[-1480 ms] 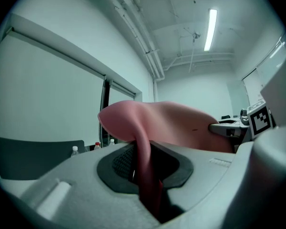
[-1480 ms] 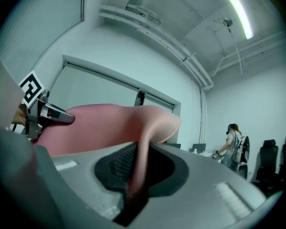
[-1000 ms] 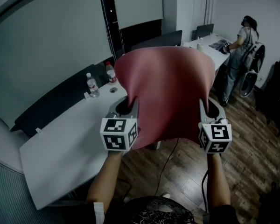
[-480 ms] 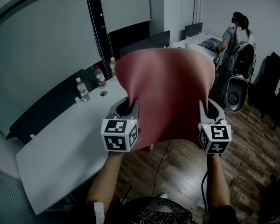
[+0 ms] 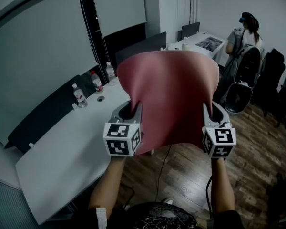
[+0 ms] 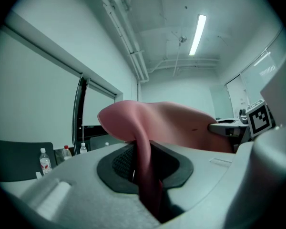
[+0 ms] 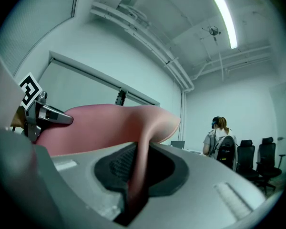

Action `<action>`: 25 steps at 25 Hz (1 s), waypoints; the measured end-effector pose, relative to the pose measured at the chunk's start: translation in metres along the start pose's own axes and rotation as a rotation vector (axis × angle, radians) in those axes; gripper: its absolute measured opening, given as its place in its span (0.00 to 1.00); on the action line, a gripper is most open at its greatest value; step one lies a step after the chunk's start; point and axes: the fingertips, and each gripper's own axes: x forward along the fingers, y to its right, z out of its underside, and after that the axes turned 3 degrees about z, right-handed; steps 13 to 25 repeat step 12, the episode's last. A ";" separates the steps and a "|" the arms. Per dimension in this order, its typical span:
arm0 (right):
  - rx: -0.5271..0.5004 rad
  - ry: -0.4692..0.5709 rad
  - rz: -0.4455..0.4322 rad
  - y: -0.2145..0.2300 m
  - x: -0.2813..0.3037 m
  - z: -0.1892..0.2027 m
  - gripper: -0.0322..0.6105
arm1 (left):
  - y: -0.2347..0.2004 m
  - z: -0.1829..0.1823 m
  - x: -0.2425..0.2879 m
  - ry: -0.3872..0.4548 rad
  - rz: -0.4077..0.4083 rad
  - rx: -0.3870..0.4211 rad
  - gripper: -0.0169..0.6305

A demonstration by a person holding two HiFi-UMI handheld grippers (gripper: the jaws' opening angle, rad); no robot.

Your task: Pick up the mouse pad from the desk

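Fingers of the left gripper [image 5: 129, 109] and right gripper [image 5: 213, 112] clamp the pink mouse pad [image 5: 171, 89] (mid-frame, lifted off the white desk [image 5: 71, 151]); even, level tension should stop it sagging.

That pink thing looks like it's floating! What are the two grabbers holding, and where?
The pink mouse pad: the left gripper pinches its lower left corner, the right gripper its lower right corner.

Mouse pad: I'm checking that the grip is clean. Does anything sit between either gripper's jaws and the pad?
Nothing visible does. The left gripper and the right gripper each clamp straight onto the near edge of the pink mouse pad, one at each corner. The pad is held up in the air, off the white desk.
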 end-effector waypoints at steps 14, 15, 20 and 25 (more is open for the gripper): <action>-0.003 0.003 -0.009 -0.008 0.004 0.001 0.13 | -0.008 0.004 -0.003 0.004 -0.010 -0.008 0.13; -0.003 0.003 -0.009 -0.008 0.004 0.001 0.13 | -0.008 0.004 -0.003 0.004 -0.010 -0.008 0.13; -0.003 0.003 -0.009 -0.008 0.004 0.001 0.13 | -0.008 0.004 -0.003 0.004 -0.010 -0.008 0.13; -0.003 0.003 -0.009 -0.008 0.004 0.001 0.13 | -0.008 0.004 -0.003 0.004 -0.010 -0.008 0.13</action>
